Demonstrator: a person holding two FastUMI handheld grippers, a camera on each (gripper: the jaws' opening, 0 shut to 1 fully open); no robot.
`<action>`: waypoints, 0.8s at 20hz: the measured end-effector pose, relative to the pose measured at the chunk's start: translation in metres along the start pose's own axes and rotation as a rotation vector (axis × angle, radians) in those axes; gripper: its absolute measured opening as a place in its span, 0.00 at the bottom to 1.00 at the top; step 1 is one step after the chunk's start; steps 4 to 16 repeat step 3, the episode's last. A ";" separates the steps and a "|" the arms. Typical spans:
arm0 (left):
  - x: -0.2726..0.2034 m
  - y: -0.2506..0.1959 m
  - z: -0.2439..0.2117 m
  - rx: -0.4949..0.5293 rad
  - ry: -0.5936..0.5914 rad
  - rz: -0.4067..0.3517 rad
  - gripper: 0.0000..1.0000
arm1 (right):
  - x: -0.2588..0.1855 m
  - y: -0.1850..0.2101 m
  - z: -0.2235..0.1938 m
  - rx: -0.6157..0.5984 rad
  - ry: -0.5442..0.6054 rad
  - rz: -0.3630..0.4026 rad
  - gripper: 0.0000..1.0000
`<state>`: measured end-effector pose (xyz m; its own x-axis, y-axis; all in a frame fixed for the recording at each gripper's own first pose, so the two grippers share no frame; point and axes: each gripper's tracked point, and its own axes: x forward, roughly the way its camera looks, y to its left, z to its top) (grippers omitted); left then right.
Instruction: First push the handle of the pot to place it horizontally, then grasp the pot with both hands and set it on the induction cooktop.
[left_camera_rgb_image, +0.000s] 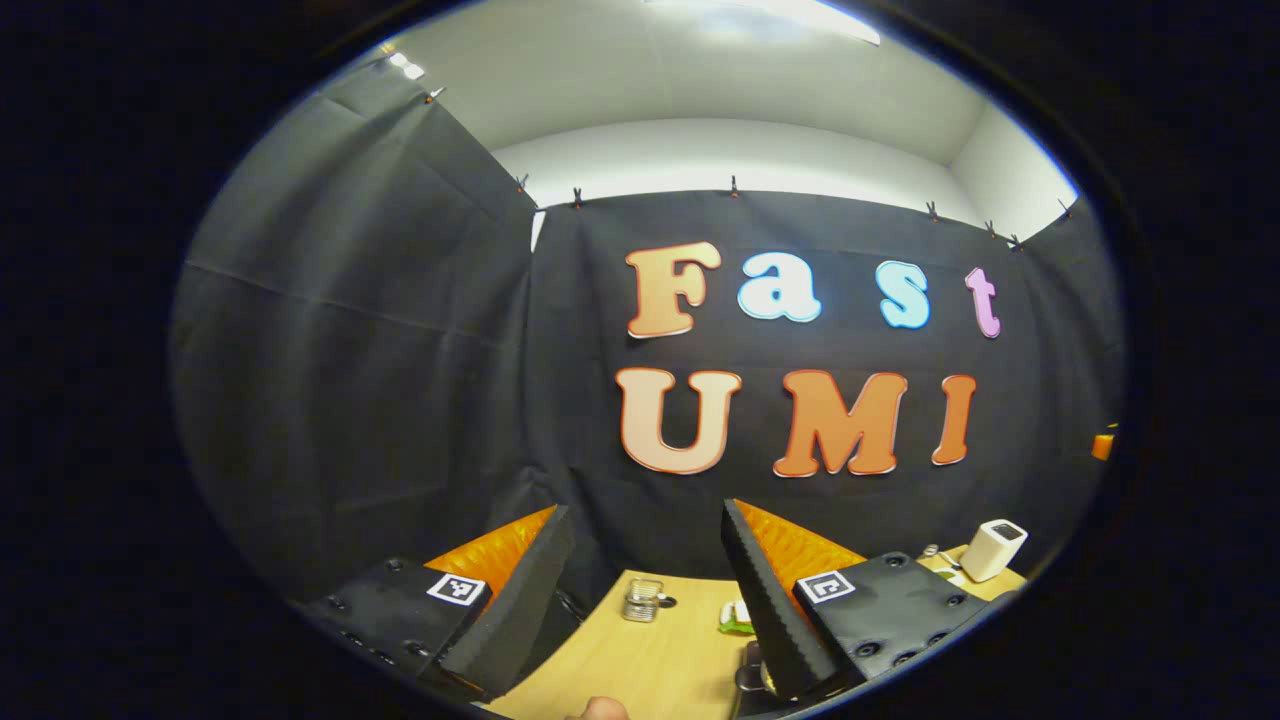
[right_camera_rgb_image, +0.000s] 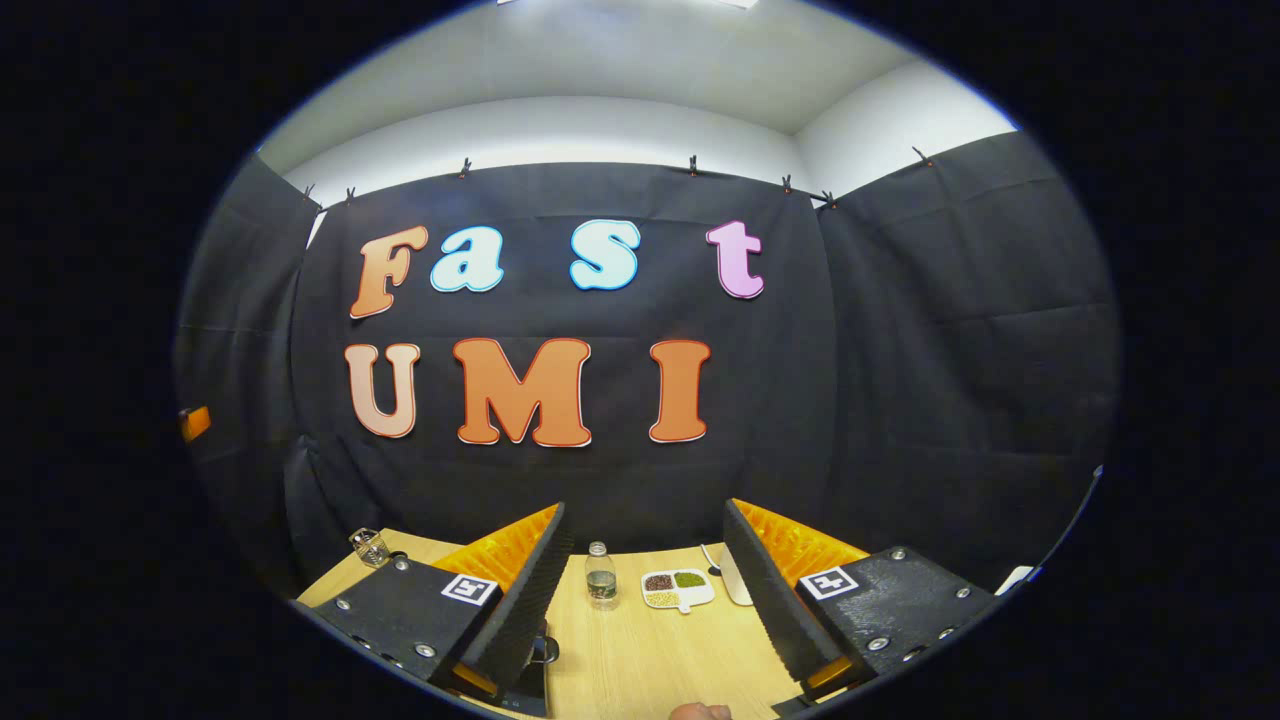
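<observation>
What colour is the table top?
Light wood-grain tan; the table shows best in the right gripper view.

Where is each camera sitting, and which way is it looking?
Left gripper view: it rides on the left tool, looks forward over its open fingers at the booth wall and the far part of the wooden table, where a small glass jar and a white box stand.
Right gripper view: it rides on the right tool, faces the same wall, above a water bottle and a white divided dish.
Shared: wall, table, and probably the same jar.
</observation>
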<state>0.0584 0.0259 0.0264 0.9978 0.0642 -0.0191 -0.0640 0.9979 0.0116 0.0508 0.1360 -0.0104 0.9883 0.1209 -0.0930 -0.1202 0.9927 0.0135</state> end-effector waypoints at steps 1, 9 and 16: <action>-0.002 -0.002 0.003 -0.004 -0.015 0.007 0.98 | -0.003 0.000 0.001 0.006 -0.004 0.003 0.94; -0.011 -0.006 0.004 -0.025 -0.026 -0.006 0.99 | -0.004 -0.003 -0.001 -0.001 -0.008 0.000 0.94; -0.011 -0.006 0.004 -0.025 -0.026 -0.006 0.99 | -0.004 -0.003 -0.001 -0.001 -0.008 0.000 0.94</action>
